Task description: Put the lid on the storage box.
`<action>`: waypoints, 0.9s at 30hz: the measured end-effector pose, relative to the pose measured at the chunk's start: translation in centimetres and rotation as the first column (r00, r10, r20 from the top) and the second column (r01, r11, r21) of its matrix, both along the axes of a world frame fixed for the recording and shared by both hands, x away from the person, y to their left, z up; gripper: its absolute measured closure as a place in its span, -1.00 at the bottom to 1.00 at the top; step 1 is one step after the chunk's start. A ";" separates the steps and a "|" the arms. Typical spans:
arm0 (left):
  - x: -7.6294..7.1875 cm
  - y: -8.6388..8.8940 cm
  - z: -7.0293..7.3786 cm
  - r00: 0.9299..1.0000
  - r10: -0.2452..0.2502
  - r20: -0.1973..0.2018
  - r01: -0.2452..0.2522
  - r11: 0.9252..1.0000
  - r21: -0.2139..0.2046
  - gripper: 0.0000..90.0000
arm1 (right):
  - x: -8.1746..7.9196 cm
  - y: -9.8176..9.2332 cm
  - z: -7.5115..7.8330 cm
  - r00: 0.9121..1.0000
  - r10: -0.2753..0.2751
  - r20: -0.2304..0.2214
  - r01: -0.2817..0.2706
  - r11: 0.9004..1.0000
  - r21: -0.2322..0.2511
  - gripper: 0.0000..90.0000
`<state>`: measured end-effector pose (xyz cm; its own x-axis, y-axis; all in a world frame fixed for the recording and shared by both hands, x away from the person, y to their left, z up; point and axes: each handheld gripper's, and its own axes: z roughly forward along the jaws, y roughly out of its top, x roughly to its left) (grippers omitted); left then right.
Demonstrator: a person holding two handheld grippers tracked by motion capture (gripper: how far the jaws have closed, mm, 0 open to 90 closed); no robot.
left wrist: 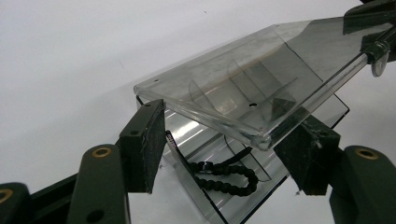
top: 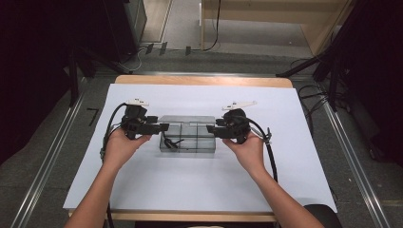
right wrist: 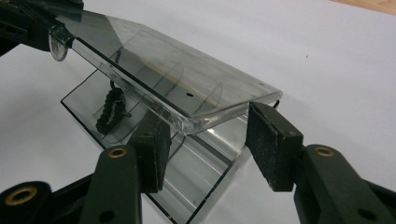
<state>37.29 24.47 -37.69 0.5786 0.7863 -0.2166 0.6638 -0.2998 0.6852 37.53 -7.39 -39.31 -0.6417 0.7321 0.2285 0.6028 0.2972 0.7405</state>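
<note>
On white sheet, unmarked clear box, black cord

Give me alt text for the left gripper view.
A clear plastic lid is raised at a slant above a clear compartment box, one end between the left gripper's black jaws. A black beaded cord lies in the box, on a white table cover.

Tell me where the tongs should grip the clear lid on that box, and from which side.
Grip the clear lid by its short end edges, one pair of tongs from each end, level with the table. It is a flat, thin slab, tilted up over the clear box, so both ends are exposed. The left tongs and right tongs already straddle those edges, probably the steadiest hold.
</note>
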 end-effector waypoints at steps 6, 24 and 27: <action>-0.1 -0.4 0.0 1.000 -0.009 0.008 0.009 1.000 0.005 -0.17 | -0.2 -0.1 -0.1 1.000 0.002 -0.002 -0.002 1.000 0.005 0.15; -0.9 0.1 -1.2 1.000 -0.022 0.005 0.022 1.000 -0.001 -0.17 | -0.7 -0.3 -0.6 1.000 0.015 -0.017 -0.015 1.000 0.006 0.15; -1.0 0.2 -1.6 1.000 -0.024 -0.003 0.024 1.000 -0.005 -0.16 | -0.8 -0.3 -0.9 1.000 0.022 -0.009 -0.022 1.000 -0.001 0.16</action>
<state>36.26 24.63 -39.30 0.5963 0.7714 -0.2221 0.6588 -0.3122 0.6845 36.69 -7.66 -40.26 -0.6557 0.7181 0.2335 0.6029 0.3117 0.7344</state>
